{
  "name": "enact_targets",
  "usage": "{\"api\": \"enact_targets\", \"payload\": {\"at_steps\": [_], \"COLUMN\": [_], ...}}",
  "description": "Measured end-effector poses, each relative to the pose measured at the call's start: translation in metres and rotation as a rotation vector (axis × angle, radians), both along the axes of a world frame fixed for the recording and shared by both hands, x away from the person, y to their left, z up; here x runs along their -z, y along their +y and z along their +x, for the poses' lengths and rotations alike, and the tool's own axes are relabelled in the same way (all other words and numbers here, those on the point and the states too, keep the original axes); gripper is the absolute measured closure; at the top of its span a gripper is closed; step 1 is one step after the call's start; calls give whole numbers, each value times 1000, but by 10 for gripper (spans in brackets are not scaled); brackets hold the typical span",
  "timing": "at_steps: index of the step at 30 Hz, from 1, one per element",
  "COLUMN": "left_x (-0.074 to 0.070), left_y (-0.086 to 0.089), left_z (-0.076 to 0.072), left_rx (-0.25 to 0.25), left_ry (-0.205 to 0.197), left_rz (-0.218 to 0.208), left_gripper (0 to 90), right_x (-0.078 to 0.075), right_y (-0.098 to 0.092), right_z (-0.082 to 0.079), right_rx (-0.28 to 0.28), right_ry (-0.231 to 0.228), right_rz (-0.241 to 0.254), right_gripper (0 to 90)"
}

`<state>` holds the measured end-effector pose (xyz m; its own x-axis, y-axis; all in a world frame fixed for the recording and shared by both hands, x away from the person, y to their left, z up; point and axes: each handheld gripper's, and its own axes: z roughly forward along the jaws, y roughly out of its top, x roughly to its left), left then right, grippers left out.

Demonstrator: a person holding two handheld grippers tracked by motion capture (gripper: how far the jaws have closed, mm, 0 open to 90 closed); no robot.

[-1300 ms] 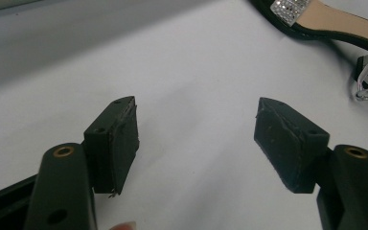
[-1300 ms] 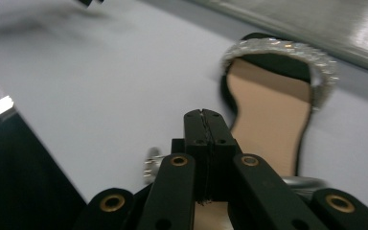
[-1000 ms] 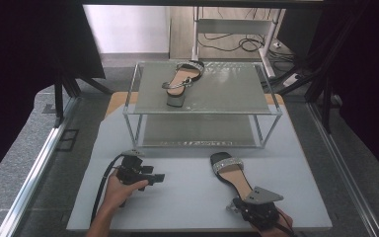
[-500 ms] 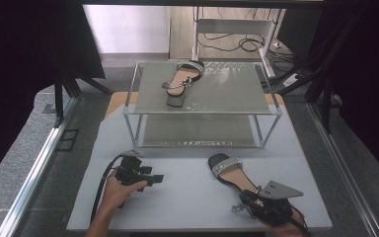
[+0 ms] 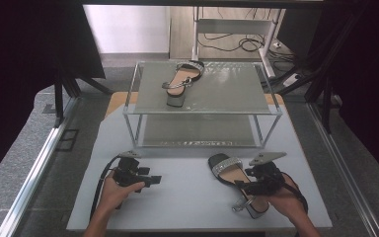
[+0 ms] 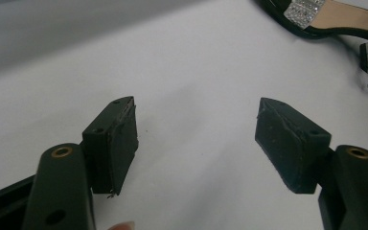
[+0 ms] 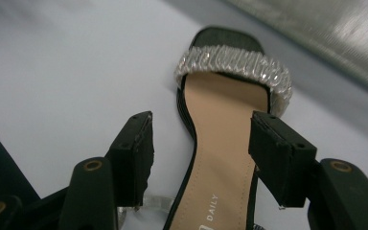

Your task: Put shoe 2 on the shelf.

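Note:
A black block-heel sandal (image 5: 229, 170) with a rhinestone strap and tan insole lies on the white table at the right, toe toward the shelf. My right gripper (image 5: 246, 185) hovers over its heel end. In the right gripper view that gripper (image 7: 203, 124) has just been opening, and its jaws stand wide on either side of the sandal's insole (image 7: 220, 143) without pressing it. The matching sandal (image 5: 181, 79) rests on the shelf's top. At the left my left gripper (image 5: 154, 179) lies low on the table, and in its own view the gripper (image 6: 196, 108) is open over bare table, with the near sandal (image 6: 335, 14) at top right.
A two-level glass shelf in a metal frame (image 5: 202, 111) stands across the back of the white table (image 5: 187, 197). Black frame posts rise at both sides. Cables and a stand lie on the floor behind.
The right gripper has lifted and moved away from the table's near edge, over the sandal's heel, and its jaws have opened. The left gripper has stayed put.

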<state>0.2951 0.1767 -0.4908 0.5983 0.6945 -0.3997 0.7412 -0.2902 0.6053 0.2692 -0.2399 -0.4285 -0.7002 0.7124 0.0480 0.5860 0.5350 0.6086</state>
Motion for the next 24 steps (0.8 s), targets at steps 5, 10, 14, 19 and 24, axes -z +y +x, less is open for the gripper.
{"api": "enact_targets", "payload": {"at_steps": [5, 10, 14, 19, 24], "left_x": [-3, -4, -4, -2, -2], "left_y": [2, 2, 1, 0, -2], "left_z": [-1, -3, -3, -2, -3], "left_rx": [2, 9, 9, 12, 13], "left_ry": [-6, -9, -8, -3, -2], "left_rz": [-11, -15, -14, -5, -3], "left_gripper": [310, 310, 310, 310, 310], "right_x": [5, 14, 25, 35, 38], "right_y": [2, 5, 10, 17, 21], "right_z": [16, 25, 28, 30, 31], "right_rx": [4, 22, 38, 53, 61], "right_ry": [78, 138, 189, 226, 261], "right_rz": [-41, -117, -201, -268, -314], "right_gripper": [417, 395, 366, 339, 325]}}
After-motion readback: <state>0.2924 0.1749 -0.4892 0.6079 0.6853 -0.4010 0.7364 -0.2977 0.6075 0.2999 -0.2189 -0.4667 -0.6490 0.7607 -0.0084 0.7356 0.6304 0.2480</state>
